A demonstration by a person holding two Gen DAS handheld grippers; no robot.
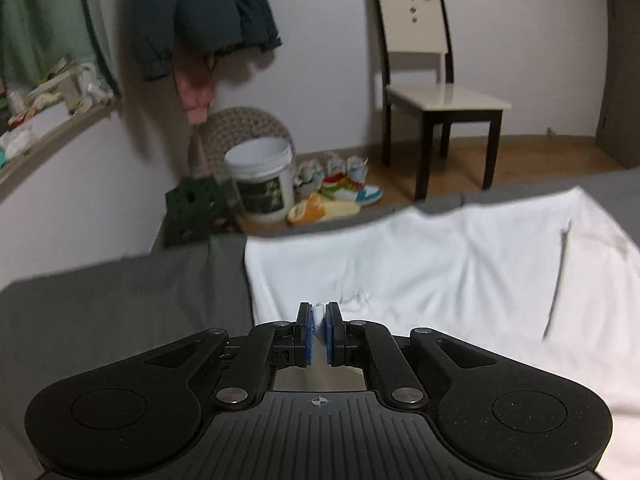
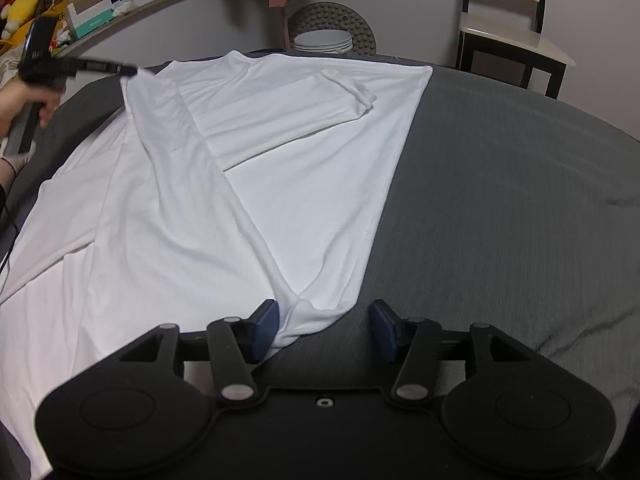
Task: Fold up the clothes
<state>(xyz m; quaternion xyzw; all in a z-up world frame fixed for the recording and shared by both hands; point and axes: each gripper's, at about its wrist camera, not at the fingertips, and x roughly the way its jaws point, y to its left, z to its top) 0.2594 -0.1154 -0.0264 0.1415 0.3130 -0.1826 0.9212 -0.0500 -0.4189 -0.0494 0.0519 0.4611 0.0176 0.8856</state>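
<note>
A white shirt (image 2: 200, 184) lies spread on the grey bed (image 2: 500, 200), with one side folded over toward the middle. In the right wrist view my right gripper (image 2: 325, 328) stands open, and a bunched corner of the shirt lies between its blue pads. At the far left of that view a hand holds my left gripper (image 2: 132, 69) at the shirt's far edge. In the left wrist view my left gripper (image 1: 319, 322) is shut on a fold of the white shirt (image 1: 420, 264), lifting it a little.
Beyond the bed stand a cream chair with dark legs (image 1: 432, 92), a white bucket (image 1: 260, 180), several shoes (image 1: 340, 192) and a green crate (image 1: 192, 208). A dark jacket (image 1: 200, 12) hangs on the wall. A cluttered shelf (image 2: 100, 4) runs along the left.
</note>
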